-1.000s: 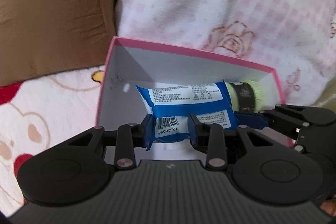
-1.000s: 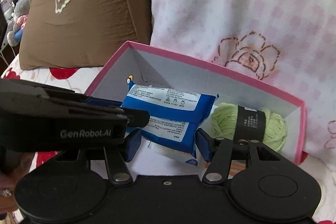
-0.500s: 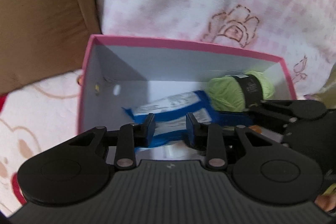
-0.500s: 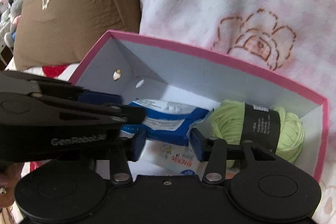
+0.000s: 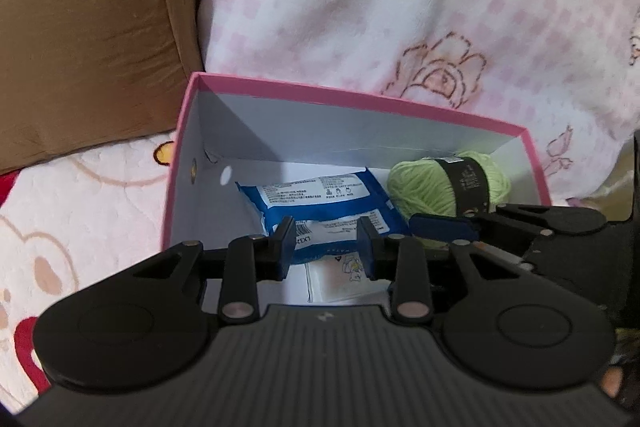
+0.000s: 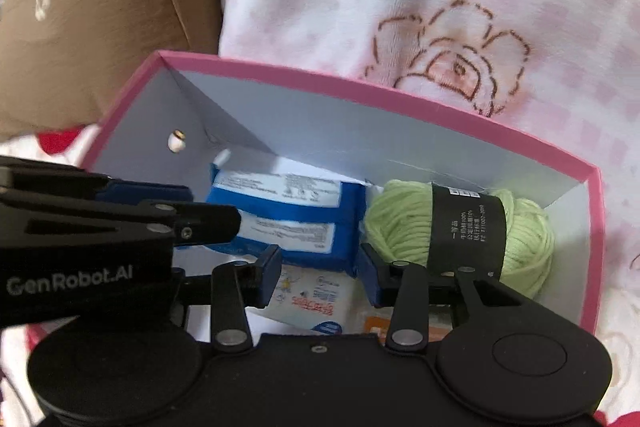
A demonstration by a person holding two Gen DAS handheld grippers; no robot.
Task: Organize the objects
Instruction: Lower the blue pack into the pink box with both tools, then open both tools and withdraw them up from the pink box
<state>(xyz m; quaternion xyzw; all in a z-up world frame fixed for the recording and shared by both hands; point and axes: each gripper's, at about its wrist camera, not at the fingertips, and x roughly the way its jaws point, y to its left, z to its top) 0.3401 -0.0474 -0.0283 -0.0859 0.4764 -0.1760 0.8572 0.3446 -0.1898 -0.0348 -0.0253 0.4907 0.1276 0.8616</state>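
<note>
The pink-rimmed box (image 5: 360, 109) sits on the bedding as the collecting place, and everything else is placed against it. Inside, the green yarn ball (image 6: 460, 231) lies at the box's right end, and the blue wipes packet (image 5: 320, 205) lies beside it toward the middle, partly atop a white packet (image 6: 308, 297) near the front wall. Both tools reach in over that front wall, likely to settle the blue packet flat. The left gripper (image 5: 325, 247) has its jaws opening, its pads flanking the packet's near end; whether they touch it cannot be told. The right gripper (image 6: 320, 269) is narrowly parted at the packet's near edge, apparently not pinching it. A brown cushion (image 5: 80, 27) and pink floral blanket (image 5: 400, 7) stand behind the box
</note>
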